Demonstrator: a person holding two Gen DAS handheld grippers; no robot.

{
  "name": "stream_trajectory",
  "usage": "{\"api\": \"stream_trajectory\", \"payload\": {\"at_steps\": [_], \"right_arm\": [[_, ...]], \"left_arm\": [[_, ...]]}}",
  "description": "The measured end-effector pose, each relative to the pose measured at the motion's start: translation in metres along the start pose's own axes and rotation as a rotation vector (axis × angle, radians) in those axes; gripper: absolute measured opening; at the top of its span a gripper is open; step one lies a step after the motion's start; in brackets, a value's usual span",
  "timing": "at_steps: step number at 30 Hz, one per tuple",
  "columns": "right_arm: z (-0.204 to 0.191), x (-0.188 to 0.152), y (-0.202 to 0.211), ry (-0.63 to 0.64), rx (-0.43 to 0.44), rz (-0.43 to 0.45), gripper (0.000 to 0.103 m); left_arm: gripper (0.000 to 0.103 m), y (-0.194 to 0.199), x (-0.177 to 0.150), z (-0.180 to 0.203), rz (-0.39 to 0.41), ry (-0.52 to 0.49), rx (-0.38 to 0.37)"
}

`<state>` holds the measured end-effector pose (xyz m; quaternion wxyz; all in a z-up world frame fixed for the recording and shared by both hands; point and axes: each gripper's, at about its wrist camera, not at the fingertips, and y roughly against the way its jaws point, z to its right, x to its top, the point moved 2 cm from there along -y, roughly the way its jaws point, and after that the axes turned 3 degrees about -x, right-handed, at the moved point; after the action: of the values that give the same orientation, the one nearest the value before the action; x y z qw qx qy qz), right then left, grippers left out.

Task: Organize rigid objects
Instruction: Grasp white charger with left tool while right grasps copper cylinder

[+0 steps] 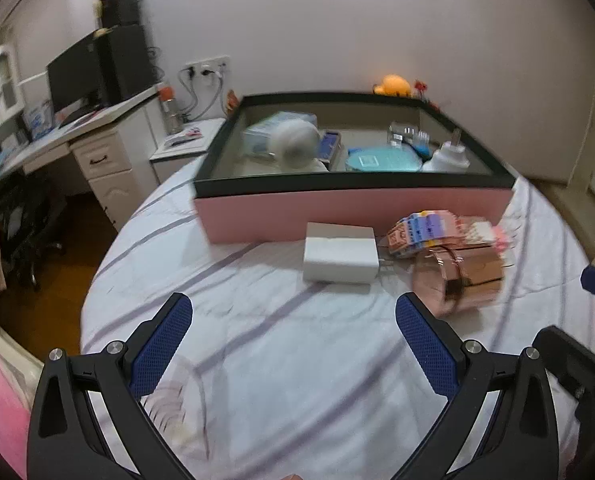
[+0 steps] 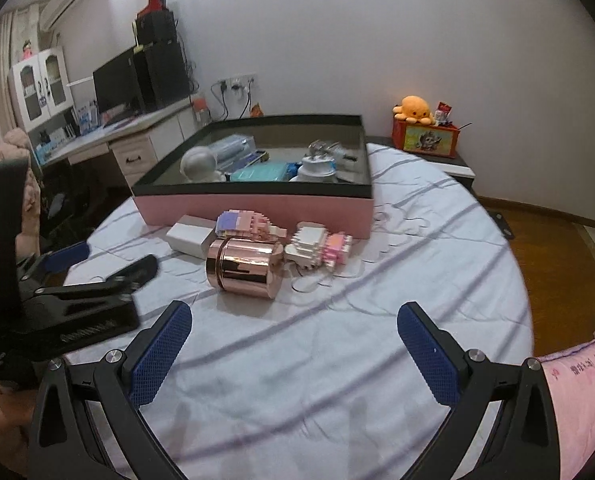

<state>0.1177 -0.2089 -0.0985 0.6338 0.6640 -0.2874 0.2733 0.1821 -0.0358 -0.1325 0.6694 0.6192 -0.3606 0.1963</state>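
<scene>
A pink box with a black rim [image 1: 353, 210] [image 2: 257, 204] stands on the bed and holds several items. In front of it lie a small white box [image 1: 339, 254] [image 2: 189, 236], a rose-gold metal tin [image 2: 243, 268] [image 1: 457, 280] on its side, a pastel brick model [image 2: 249, 224] [image 1: 421, 230] and a white-and-pink brick model [image 2: 321, 248]. My left gripper [image 1: 293, 332] is open and empty, short of the white box; it also shows in the right wrist view [image 2: 109, 264]. My right gripper [image 2: 293, 340] is open and empty, short of the tin.
The white striped bedsheet [image 1: 277, 360] [image 2: 377, 320] covers the bed. A desk with a monitor [image 1: 77, 76] [image 2: 117, 84] stands at the left. A nightstand with an orange plush [image 2: 415, 110] and a red box is at the back right. The wooden floor [image 2: 557, 260] lies to the right.
</scene>
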Motion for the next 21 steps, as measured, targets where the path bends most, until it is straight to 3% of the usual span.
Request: {"api": "stream_trajectory", "payload": {"at_steps": [5, 11, 14, 16, 17, 21], "right_arm": [[0.004, 0.007, -0.024, -0.074, 0.017, -0.029, 0.103], [0.016, 0.006, -0.033, -0.121, 0.028, -0.043, 0.103], [0.016, 0.005, -0.037, -0.123, 0.027, -0.054, 0.103], [0.013, 0.006, -0.039, -0.115, 0.032, -0.059, 0.103], [0.011, 0.007, -0.040, -0.111, 0.033, -0.059, 0.103], [-0.003, 0.013, -0.044, -0.077, 0.041, -0.061, 0.103]], "left_arm": [[0.103, -0.033, 0.015, 0.003, -0.063, -0.027, -0.041], [0.101, -0.060, 0.025, -0.003, -0.126, 0.031, -0.100], [0.090, -0.062, 0.023, -0.006, -0.134, 0.051, -0.127], [0.078, -0.059, 0.022, -0.005, -0.127, 0.047, -0.136], [0.066, -0.057, 0.021, -0.006, -0.121, 0.047, -0.127], [0.064, -0.052, 0.018, -0.016, -0.111, 0.087, -0.144]]}}
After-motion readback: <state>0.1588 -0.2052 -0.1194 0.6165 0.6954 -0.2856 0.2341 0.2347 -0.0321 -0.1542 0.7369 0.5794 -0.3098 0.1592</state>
